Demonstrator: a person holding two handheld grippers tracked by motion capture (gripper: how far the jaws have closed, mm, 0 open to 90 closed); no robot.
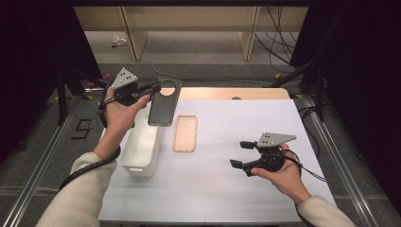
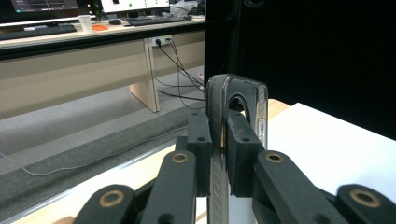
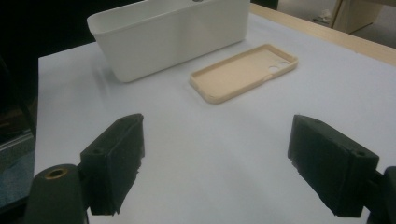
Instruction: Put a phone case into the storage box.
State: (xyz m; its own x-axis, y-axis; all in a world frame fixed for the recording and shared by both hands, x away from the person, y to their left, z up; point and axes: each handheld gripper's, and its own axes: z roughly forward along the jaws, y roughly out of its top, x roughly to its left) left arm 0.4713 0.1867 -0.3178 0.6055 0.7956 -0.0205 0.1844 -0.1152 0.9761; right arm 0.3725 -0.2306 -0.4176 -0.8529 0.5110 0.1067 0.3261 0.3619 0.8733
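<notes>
A dark phone case (image 1: 163,106) with a round camera opening hangs in the air over the far end of the white bin (image 1: 141,146). My left gripper (image 1: 156,87) is shut on its upper edge. In the left gripper view the case (image 2: 252,100) stands edge-on, pinched between the pads (image 2: 200,149). A beige phone case (image 1: 185,134) lies flat, hollow side up, on the white table cover just right of the bin. My right gripper (image 1: 241,153) hovers open at the right of the table, nothing between its jaws. Its own view looks past the open gripper (image 3: 224,168) toward the beige case (image 3: 243,72) and the bin (image 3: 173,32).
The white cover (image 1: 246,189) spans the table, with a strip of bare wood (image 1: 227,93) along the far edge. Metal rails (image 1: 42,161) run along both sides. Cables (image 1: 276,45) and desk legs stand on the floor beyond, and dark curtains flank the table.
</notes>
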